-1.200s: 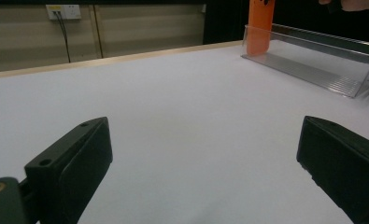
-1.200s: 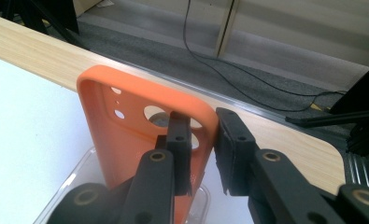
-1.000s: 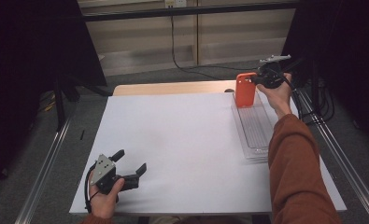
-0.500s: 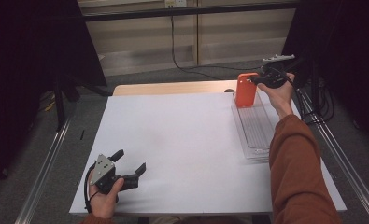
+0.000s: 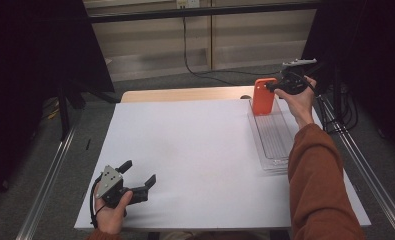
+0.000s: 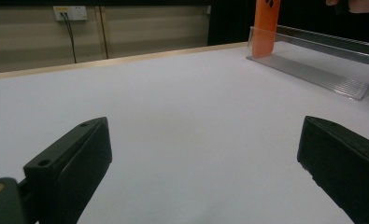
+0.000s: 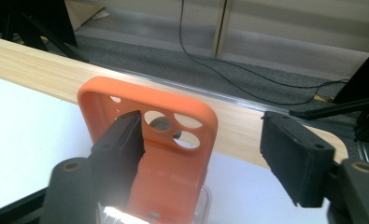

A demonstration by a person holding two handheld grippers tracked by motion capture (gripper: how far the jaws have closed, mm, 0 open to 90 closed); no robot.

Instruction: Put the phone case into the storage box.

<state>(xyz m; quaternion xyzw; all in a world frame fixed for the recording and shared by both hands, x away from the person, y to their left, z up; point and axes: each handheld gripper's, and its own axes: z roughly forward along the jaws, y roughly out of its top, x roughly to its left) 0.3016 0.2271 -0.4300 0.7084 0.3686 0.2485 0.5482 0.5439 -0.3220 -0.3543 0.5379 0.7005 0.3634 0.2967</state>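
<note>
Now we see orange phone case (image 5: 264, 96) standing upright at far end of clear tray (image 5: 275, 145), right side of white table (image 5: 185, 150). Right gripper (image 5: 277, 86) jaws just opening, spread, case between them, pads off it. Left gripper (image 5: 137, 172) rests near front left edge, jaws spread wide, nothing between.

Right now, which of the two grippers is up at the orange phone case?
The right gripper, at the table's far right corner. Its jaws have just been opening and now stand apart around the upright orange phone case in the clear tray. The left gripper rests near the front edge.
</note>
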